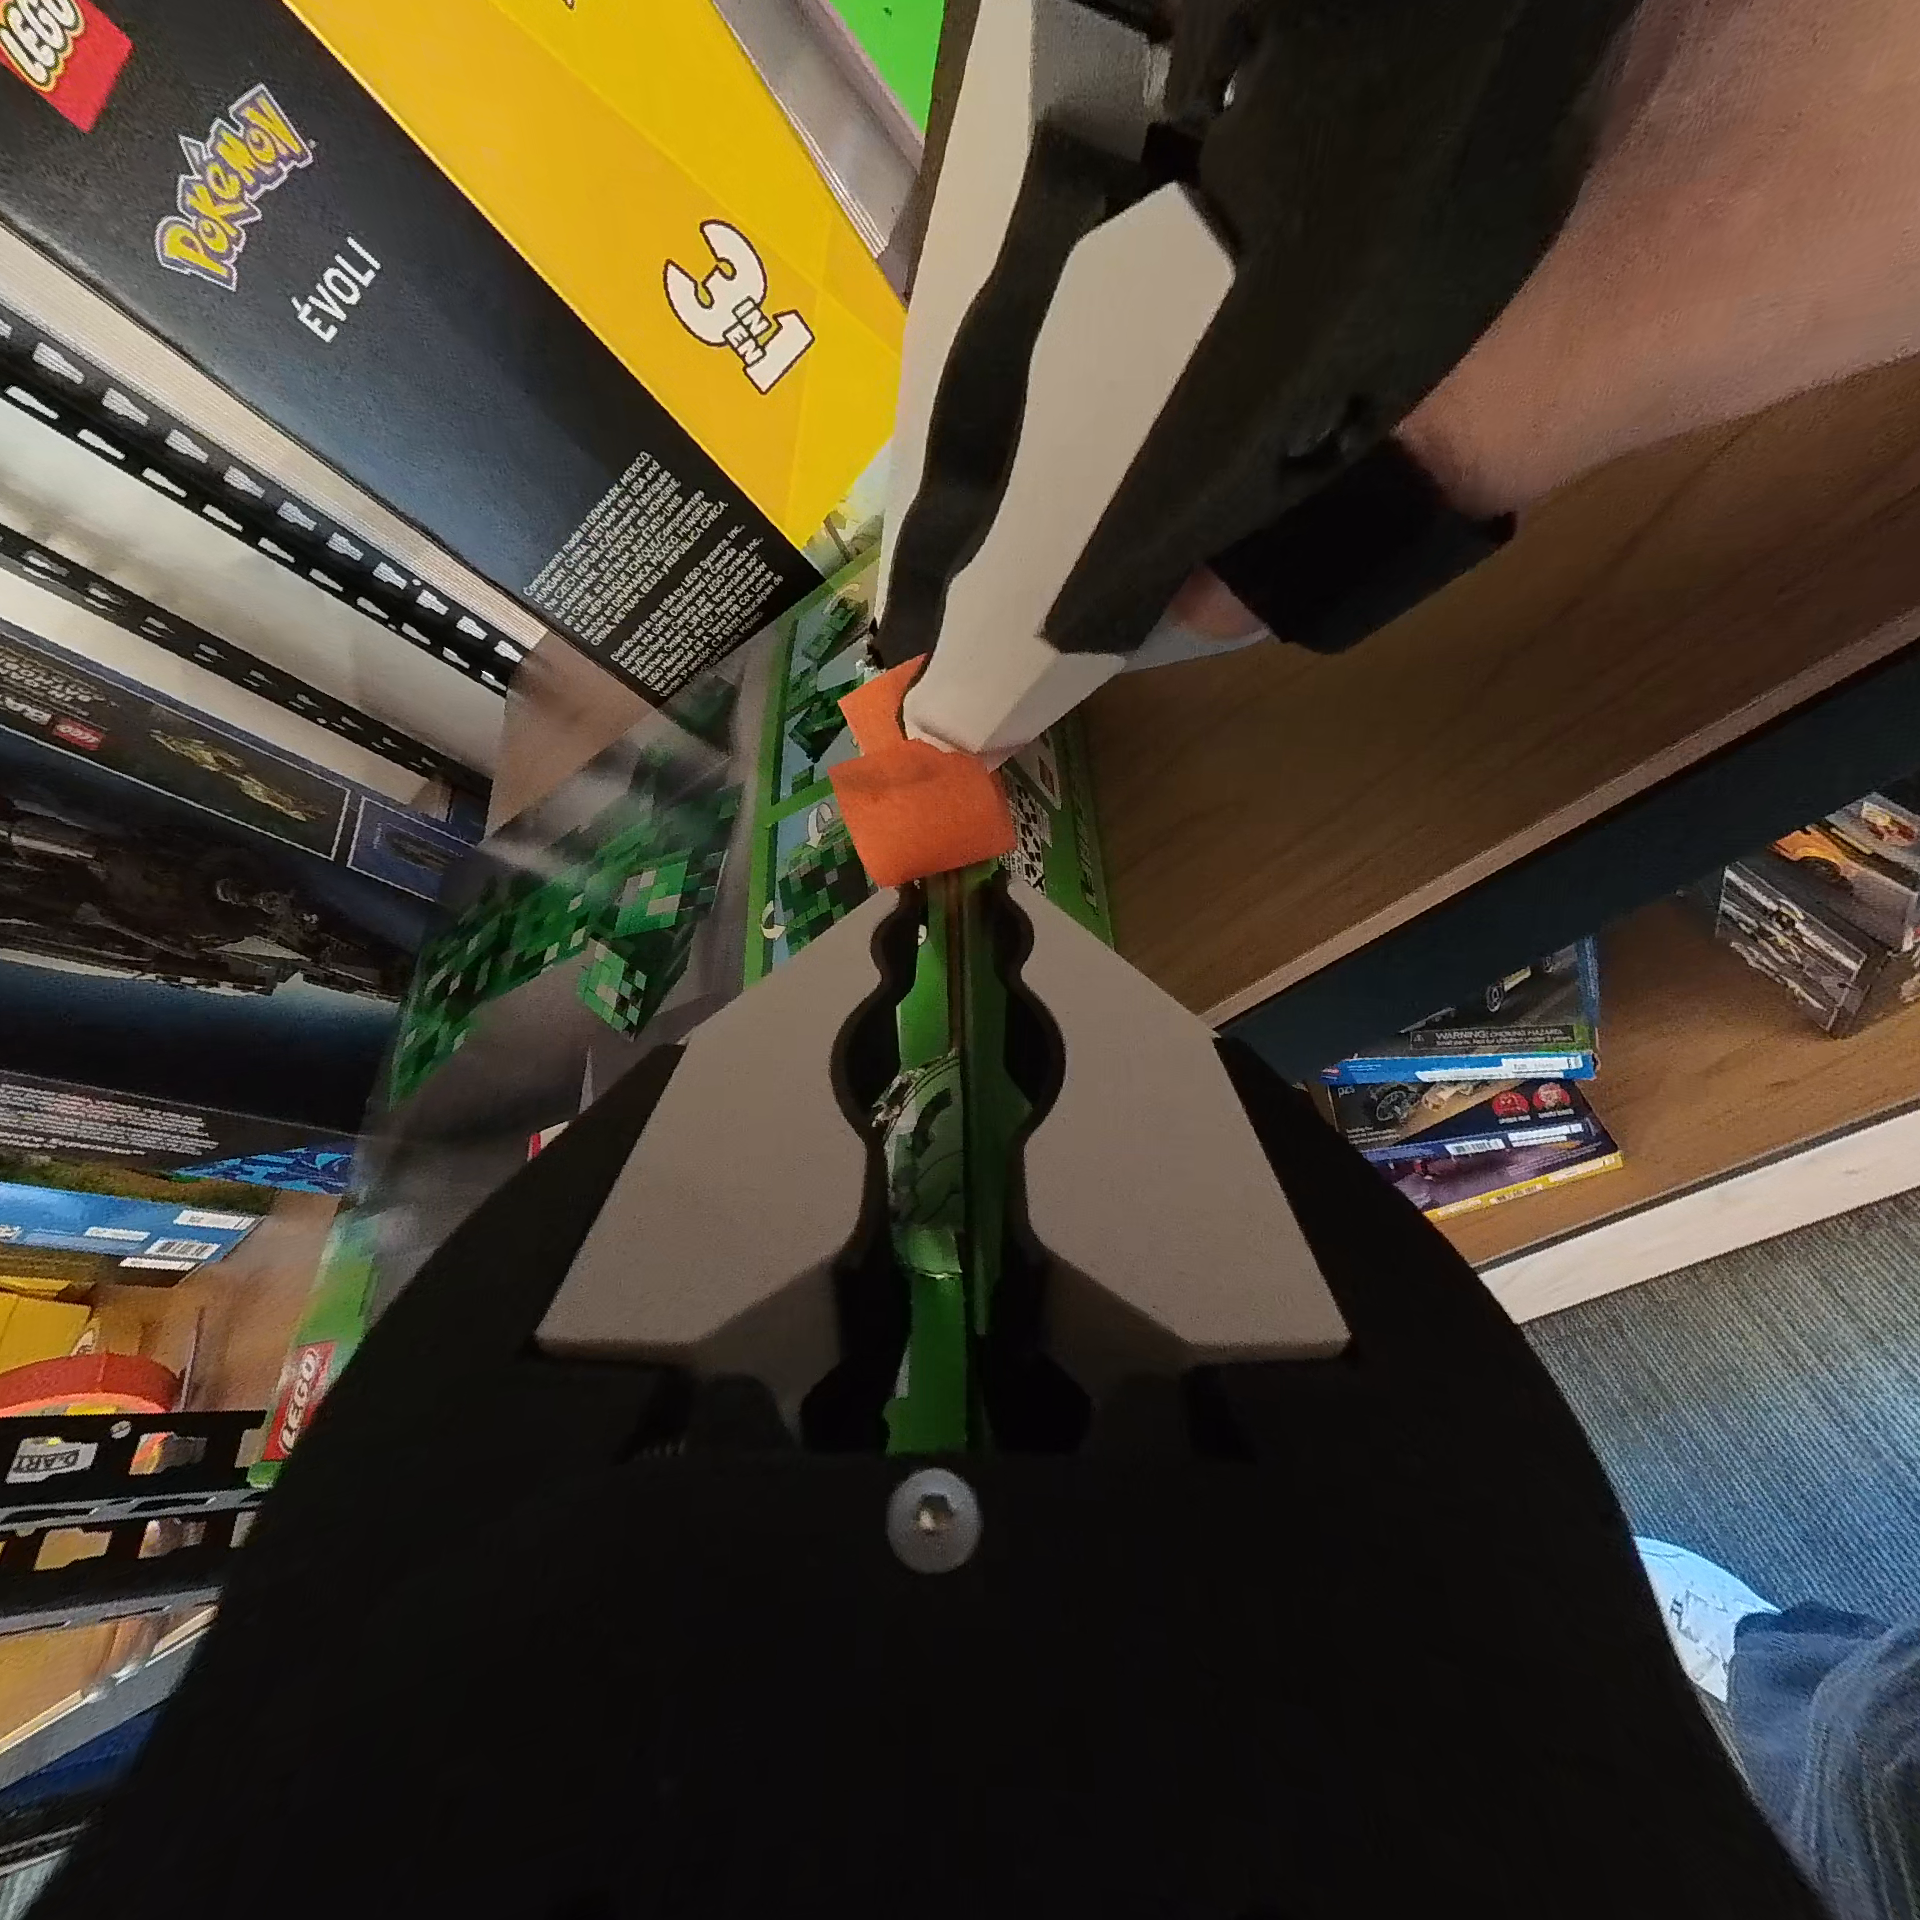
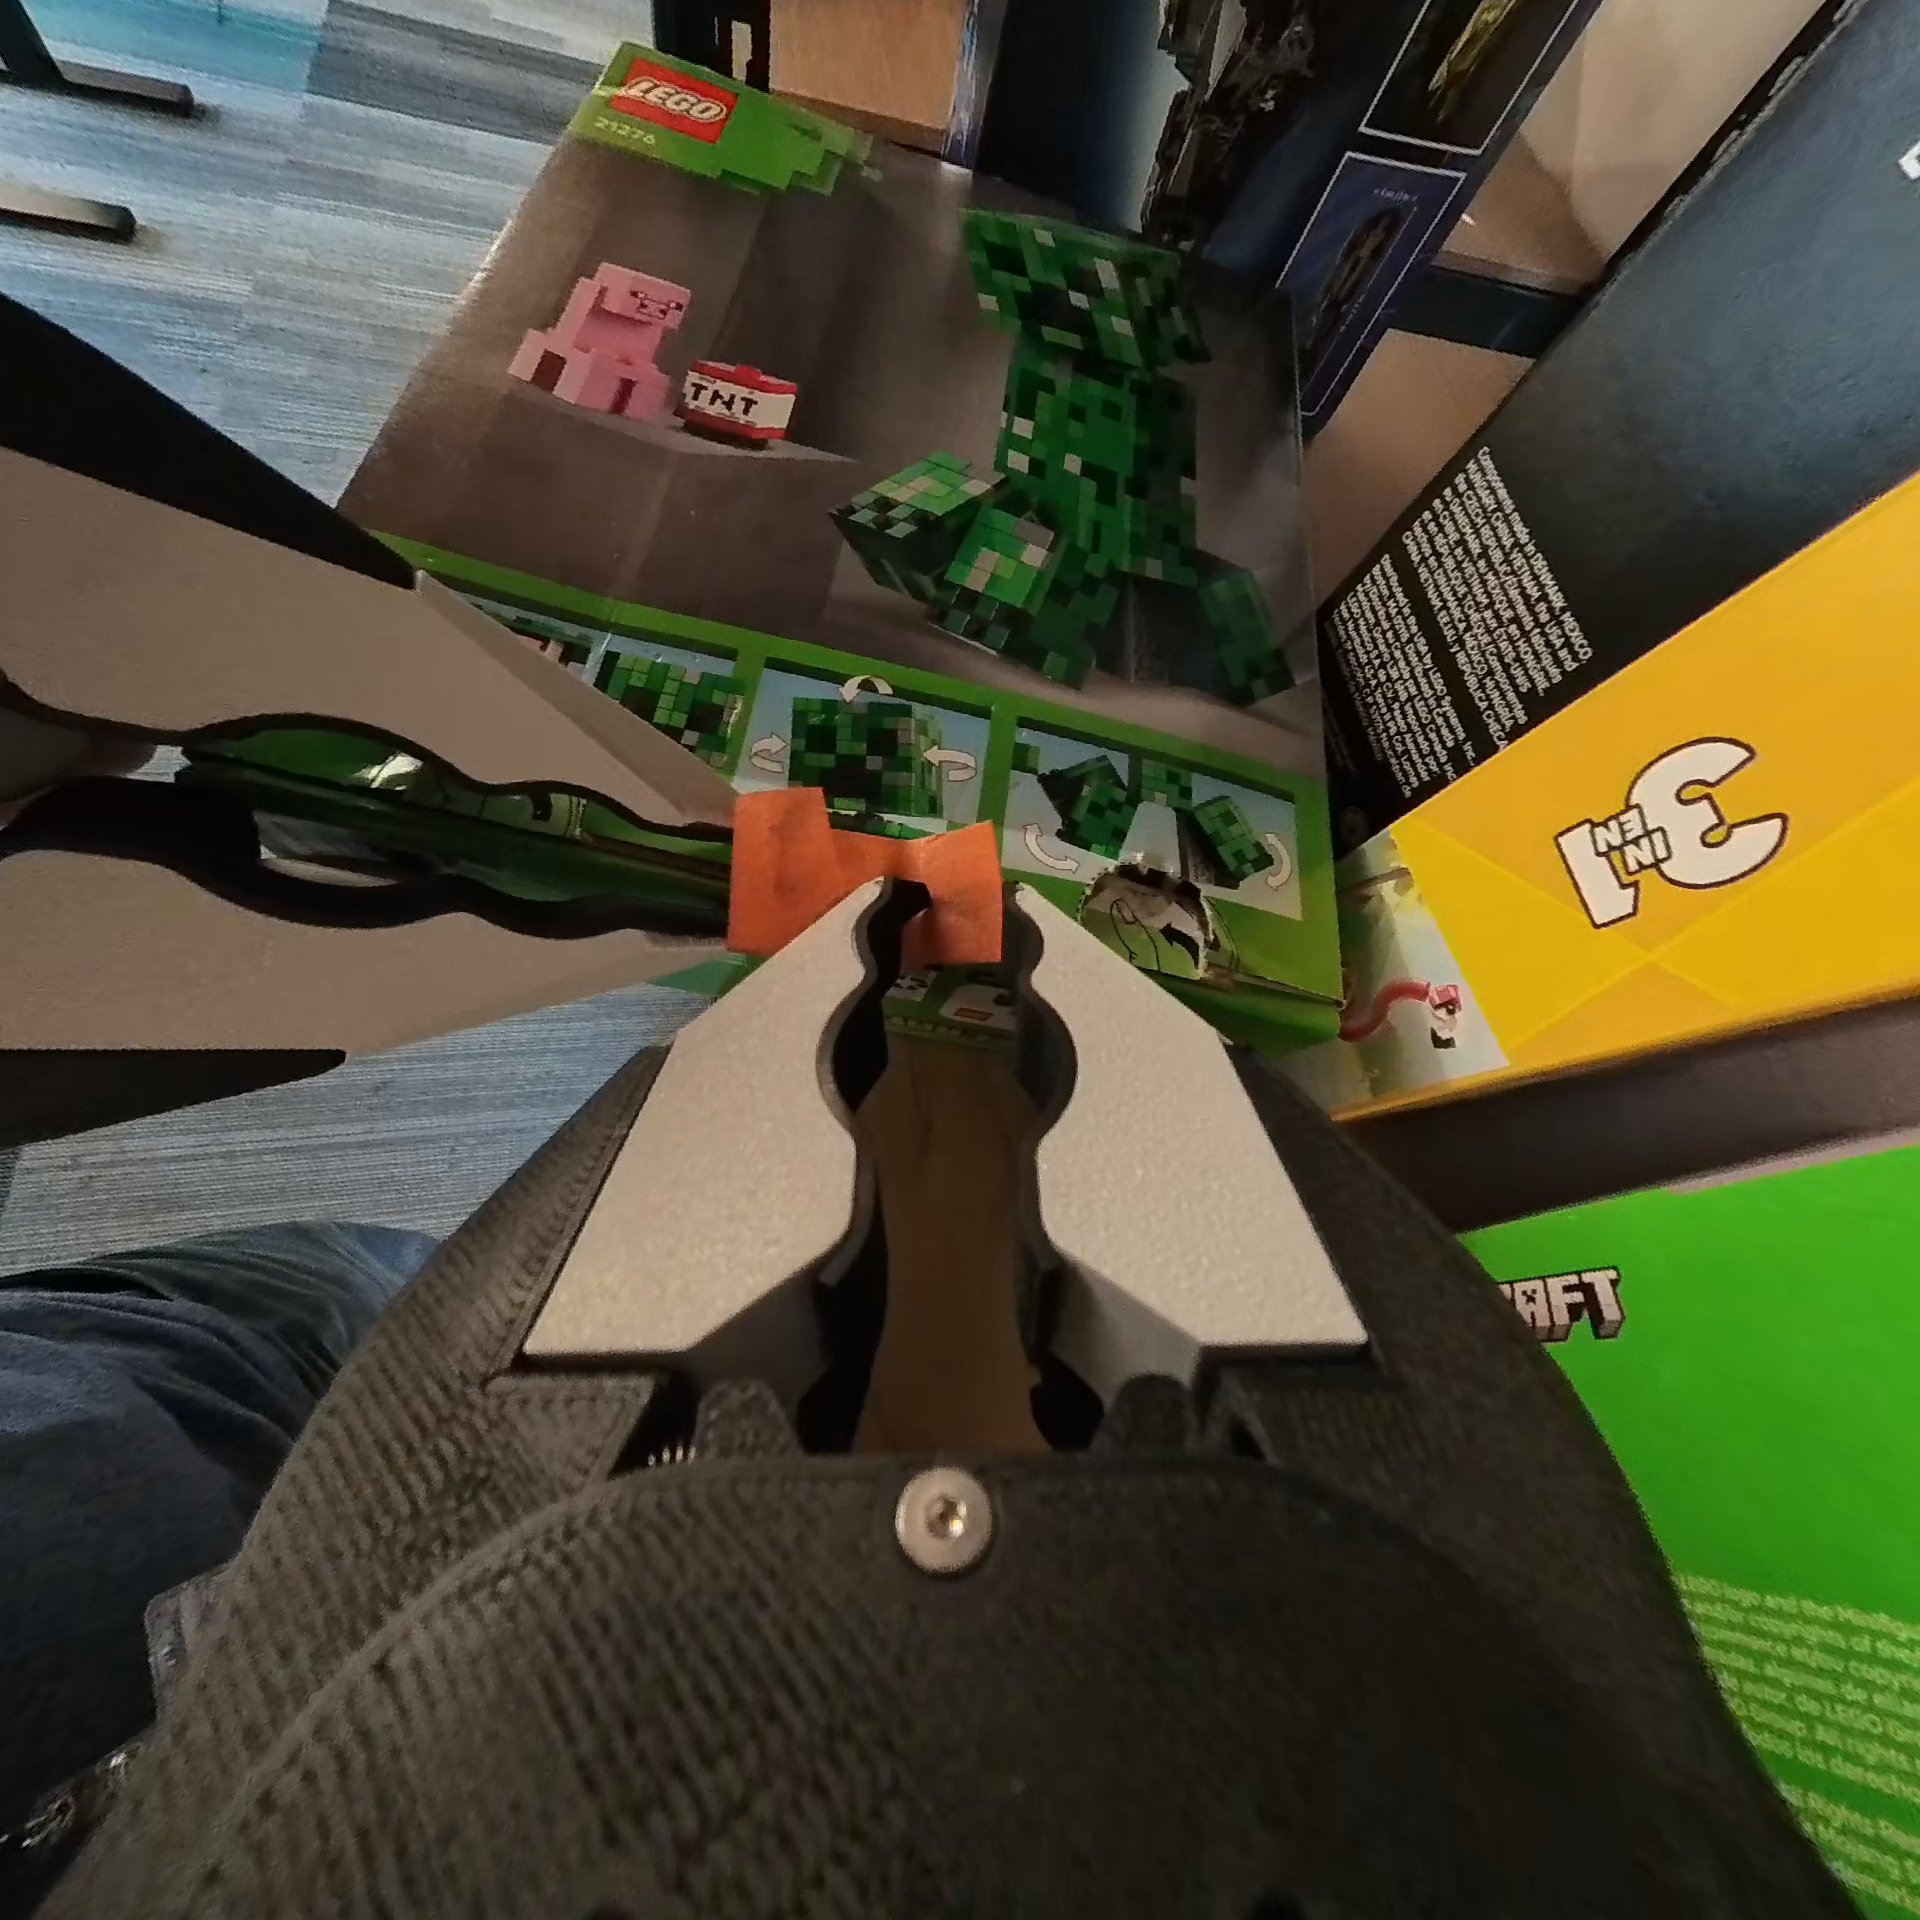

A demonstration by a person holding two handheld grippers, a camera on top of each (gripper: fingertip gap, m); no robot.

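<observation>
Green box (image 2: 935, 499): grey face, pixelated green figure, pink blocky pig. Orange tape (image 2: 862, 873) on grey-and-black tool (image 2: 940, 904) tips. Neighbour boxes: yellow box (image 2: 1662, 831), black box (image 2: 1662, 436); shelf (image 1: 1403, 727) wood-grain brown.

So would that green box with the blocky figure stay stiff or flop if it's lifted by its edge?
Probably fairly stiff: the green box is flat cardboard with crisp edges, though the thin edge pinched in the left tool may bend. Its glossy face looks slippery. The torn patch near the right tool suggests it tears easily there.
</observation>
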